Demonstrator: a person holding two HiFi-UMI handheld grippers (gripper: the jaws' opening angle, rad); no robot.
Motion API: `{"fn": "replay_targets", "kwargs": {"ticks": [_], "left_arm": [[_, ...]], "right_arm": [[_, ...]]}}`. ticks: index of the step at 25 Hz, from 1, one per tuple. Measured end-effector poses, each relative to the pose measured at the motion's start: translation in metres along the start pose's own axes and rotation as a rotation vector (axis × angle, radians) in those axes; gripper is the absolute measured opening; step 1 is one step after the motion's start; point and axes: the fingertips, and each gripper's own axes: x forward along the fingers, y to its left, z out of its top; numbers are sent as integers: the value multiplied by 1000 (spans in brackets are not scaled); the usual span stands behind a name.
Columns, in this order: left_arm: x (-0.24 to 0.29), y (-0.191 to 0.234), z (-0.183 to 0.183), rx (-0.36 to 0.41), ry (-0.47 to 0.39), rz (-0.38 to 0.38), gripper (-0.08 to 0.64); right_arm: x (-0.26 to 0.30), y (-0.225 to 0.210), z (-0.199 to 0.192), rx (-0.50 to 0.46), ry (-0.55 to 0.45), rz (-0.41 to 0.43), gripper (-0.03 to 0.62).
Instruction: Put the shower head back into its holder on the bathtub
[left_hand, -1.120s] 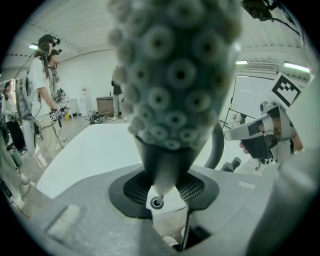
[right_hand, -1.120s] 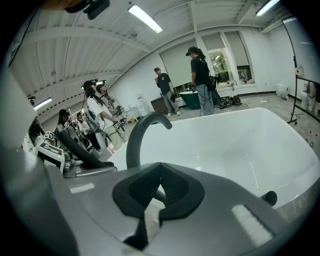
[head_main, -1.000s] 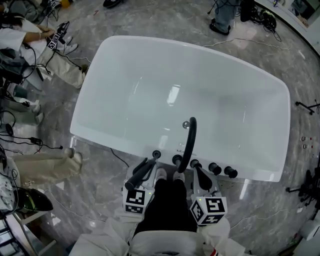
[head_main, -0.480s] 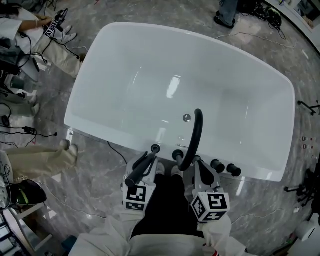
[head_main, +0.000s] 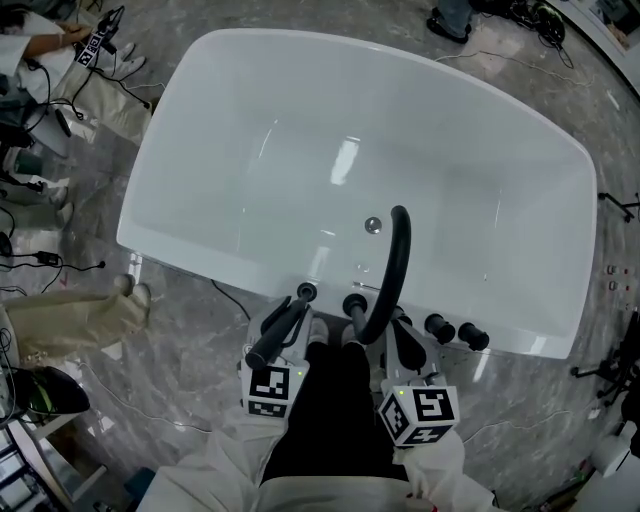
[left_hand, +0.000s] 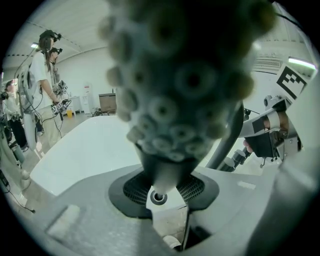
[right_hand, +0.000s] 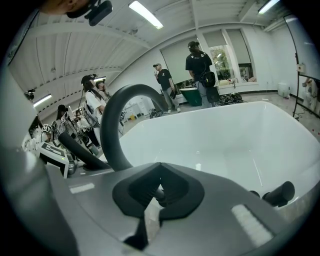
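While pinched in the left tongs (head_main: 285, 325), right tongs (head_main: 400, 332) pressed together, the head (left_hand: 180, 75) should be eased squarely into the holder (head_main: 306, 292) ahead.

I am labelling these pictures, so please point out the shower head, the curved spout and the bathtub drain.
shower head (left_hand: 180, 75), left gripper view, on its nozzle face.
curved spout (head_main: 398, 255), head view, on its upper bend.
bathtub drain (head_main: 372, 225), head view, on its metal centre.
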Motion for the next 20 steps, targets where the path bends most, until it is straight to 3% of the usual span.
{"fn": "replay_targets", "kwargs": {"ticks": [20], "left_arm": [[24,1,-27,2,34,-11,138]], "right_arm": [[9,-18,-15,27,10,-32,6]]}}
